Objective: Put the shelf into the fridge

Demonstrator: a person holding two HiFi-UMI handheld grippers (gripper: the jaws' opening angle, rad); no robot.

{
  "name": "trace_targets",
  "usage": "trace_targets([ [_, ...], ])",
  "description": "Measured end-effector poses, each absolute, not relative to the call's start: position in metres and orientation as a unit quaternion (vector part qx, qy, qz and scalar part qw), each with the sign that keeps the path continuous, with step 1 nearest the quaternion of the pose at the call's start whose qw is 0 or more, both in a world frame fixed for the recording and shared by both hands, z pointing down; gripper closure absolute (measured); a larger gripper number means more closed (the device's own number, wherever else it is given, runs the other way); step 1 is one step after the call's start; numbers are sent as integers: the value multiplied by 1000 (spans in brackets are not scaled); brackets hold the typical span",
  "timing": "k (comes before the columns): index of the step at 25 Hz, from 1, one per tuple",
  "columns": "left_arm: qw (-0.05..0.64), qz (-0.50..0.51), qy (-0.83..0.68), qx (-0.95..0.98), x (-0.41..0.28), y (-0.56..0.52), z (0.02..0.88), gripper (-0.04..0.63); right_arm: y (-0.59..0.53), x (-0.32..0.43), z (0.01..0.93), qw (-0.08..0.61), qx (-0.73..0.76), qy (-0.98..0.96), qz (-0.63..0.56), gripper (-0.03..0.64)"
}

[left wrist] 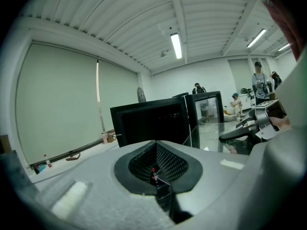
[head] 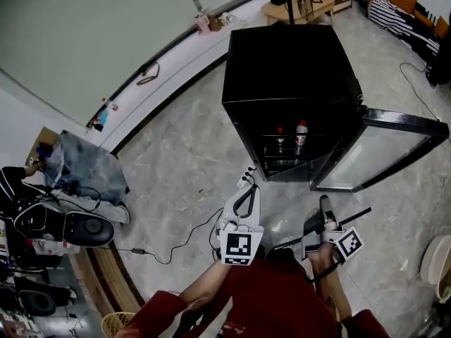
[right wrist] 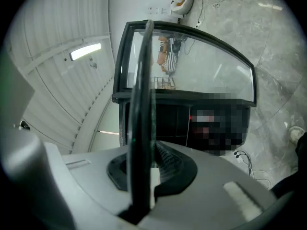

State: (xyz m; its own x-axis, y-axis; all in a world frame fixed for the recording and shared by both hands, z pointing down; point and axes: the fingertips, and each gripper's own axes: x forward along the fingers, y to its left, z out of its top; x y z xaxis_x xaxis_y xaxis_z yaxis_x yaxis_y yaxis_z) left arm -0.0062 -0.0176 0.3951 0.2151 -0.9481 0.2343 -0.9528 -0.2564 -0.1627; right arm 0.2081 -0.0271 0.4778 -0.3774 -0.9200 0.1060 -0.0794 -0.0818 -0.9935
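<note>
Okay, carry step: your left gripper [head: 247, 185] and right gripper [head: 324, 203] both clamp the clear glass shelf pane [right wrist: 142, 104], held short of the open black fridge [head: 289, 69]. Next, level it, slide in.

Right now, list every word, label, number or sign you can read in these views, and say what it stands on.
No text can be read.
Bottles in the fridge: labels too small.
Left marker cube and right marker cube: square patterns only, no letters.
Shelf: no print seen.
</note>
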Motion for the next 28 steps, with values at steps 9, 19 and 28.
trace_targets([
  [9, 31, 142, -636, 758, -27, -31, 425, 597, -51, 200, 500, 344, -421, 583, -603, 606],
  [19, 37, 144, -625, 766, -61, -73, 440, 597, -89, 178, 510, 369, -437, 559, -600, 606],
  [28, 50, 139, -607, 781, -91, -120, 452, 597, -131, 154, 511, 403, -450, 536, -590, 606],
])
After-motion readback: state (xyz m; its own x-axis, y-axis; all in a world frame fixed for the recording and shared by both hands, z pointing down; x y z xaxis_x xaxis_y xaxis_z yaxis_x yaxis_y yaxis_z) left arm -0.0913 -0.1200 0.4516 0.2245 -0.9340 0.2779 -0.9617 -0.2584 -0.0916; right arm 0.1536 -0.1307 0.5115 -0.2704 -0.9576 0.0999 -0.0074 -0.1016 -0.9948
